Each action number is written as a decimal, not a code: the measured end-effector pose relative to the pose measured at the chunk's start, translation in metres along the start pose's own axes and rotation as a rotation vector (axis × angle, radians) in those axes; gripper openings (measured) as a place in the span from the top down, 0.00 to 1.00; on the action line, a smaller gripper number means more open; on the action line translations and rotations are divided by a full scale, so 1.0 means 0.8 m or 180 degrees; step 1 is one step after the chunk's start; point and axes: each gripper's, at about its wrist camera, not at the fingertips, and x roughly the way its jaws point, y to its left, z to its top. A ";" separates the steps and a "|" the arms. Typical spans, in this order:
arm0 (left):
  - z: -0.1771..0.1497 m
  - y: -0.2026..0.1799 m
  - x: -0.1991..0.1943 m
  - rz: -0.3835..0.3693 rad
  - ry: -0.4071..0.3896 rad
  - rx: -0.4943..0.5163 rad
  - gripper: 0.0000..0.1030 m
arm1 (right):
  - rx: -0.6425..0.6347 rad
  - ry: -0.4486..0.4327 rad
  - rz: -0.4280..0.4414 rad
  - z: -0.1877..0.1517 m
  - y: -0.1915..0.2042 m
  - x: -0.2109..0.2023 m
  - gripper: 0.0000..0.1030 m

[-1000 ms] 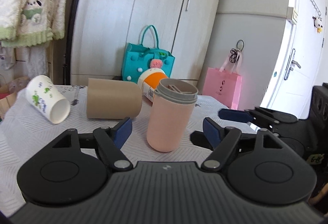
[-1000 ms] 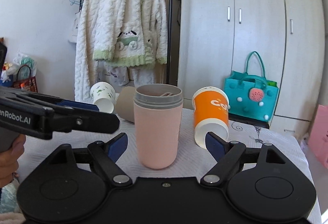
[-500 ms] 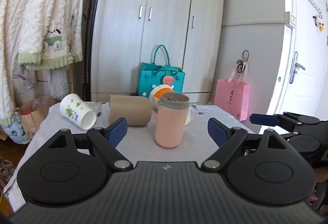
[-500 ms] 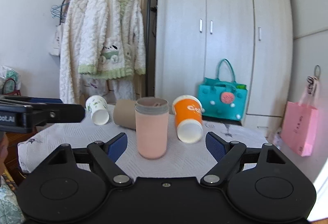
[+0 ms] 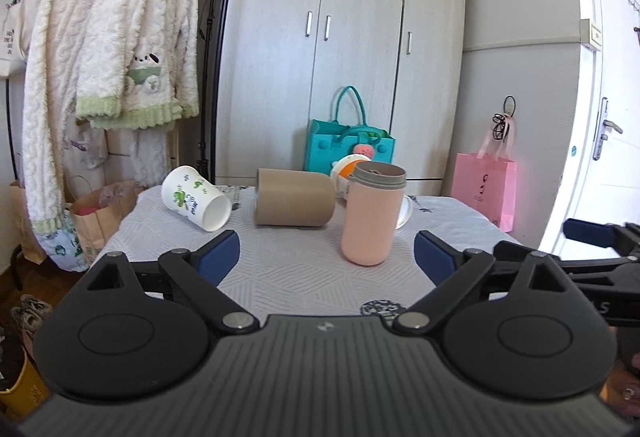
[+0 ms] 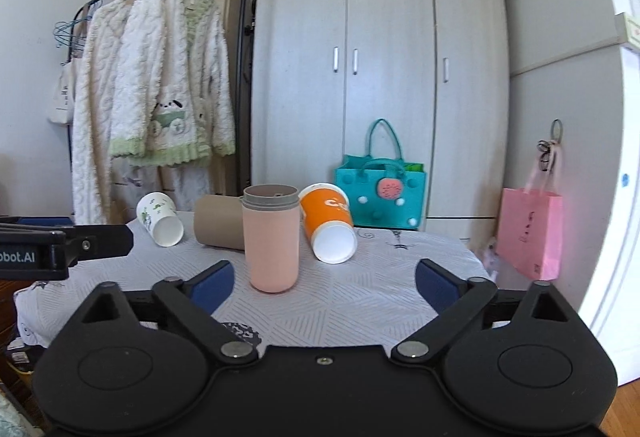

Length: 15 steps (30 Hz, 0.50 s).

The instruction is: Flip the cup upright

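A pink cup (image 5: 373,215) with a grey rim stands upright on the white-clothed table (image 5: 304,277); it also shows in the right wrist view (image 6: 272,241). A brown cup (image 5: 294,203) (image 6: 218,223), a white cup with green print (image 5: 196,198) (image 6: 160,219) and an orange cup (image 6: 328,223) (image 5: 345,168) lie on their sides behind it. My left gripper (image 5: 326,257) is open and empty, well back from the pink cup. My right gripper (image 6: 324,279) is open and empty, also back from it.
A grey wardrobe (image 5: 344,49) stands behind the table. A teal bag (image 6: 380,193) and a pink paper bag (image 6: 530,233) sit beyond it. White robes hang on a rack (image 6: 156,97) at the left. A white door (image 5: 608,97) is at the right.
Both grippers have pulled back and away from the pink cup, which now looks smaller and stands alone on the table. The cups have not moved.
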 end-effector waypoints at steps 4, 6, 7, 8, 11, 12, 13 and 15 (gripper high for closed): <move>-0.007 -0.003 0.003 0.0039 -0.0002 0.0057 0.02 | -0.0010 0.0063 -0.0049 -0.008 0.007 -0.001 0.00; -0.010 -0.003 0.005 0.0060 0.0019 0.0068 0.01 | -0.0001 0.0090 -0.0076 -0.012 0.010 0.000 0.00; -0.012 -0.004 0.006 0.0071 0.0034 0.0077 0.00 | 0.0003 0.0104 -0.0080 -0.015 0.010 0.000 0.00; -0.013 -0.004 0.007 0.0082 0.0050 0.0078 0.00 | 0.0016 0.0117 -0.0092 -0.016 0.010 0.001 0.00; -0.016 0.000 0.011 0.0109 0.0092 0.0053 0.00 | 0.0065 0.0124 -0.0145 -0.018 0.009 0.003 0.00; -0.017 0.001 0.013 0.0119 0.0106 0.0039 0.00 | 0.0075 0.0123 -0.0155 -0.018 0.009 0.004 0.00; -0.017 0.003 0.015 0.0125 0.0119 0.0031 0.00 | 0.0077 0.0125 -0.0171 -0.018 0.008 0.005 0.00; -0.019 0.004 0.018 0.0148 0.0154 0.0031 0.00 | 0.0060 0.0133 -0.0208 -0.018 0.008 0.007 0.00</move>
